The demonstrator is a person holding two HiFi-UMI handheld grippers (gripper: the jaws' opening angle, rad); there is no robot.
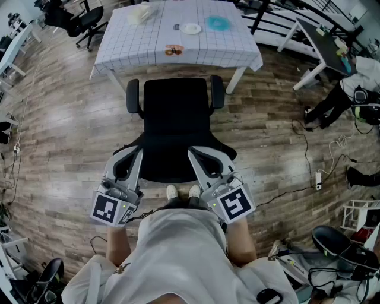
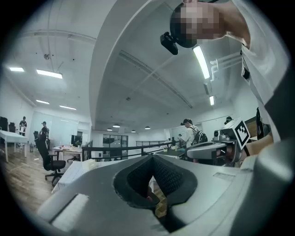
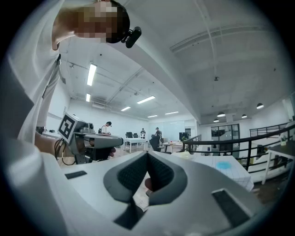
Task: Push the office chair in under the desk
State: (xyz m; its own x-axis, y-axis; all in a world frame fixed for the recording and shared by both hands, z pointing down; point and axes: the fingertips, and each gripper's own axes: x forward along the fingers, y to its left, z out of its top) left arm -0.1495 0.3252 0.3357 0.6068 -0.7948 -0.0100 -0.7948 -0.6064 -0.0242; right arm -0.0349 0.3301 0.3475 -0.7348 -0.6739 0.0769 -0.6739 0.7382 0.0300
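Wood-grain plank floor (image 1: 59, 136) spreads under everything in your head view. On it, at the far side from you, stands the rectangular worktop draped in a white grid-patterned cloth (image 1: 148, 44). Between you and it sits the black office chair (image 1: 175, 119), with an armrest at each side near the worktop's front edge. The chair stands just short of that edge, not under it.

Your left gripper (image 1: 136, 155) and right gripper (image 1: 195, 155) reach forward side by side over the chair's near edge, one toward each side. You cannot tell from these views whether they touch it. Both pairs of jaws are closed together with nothing between them.

On the cloth lie a crumpled white bundle (image 1: 140, 14) at the far left, a blue round disc (image 1: 218, 24), a white round plate (image 1: 191, 28) just beside it, and a small dish (image 1: 174, 50) near the front edge.
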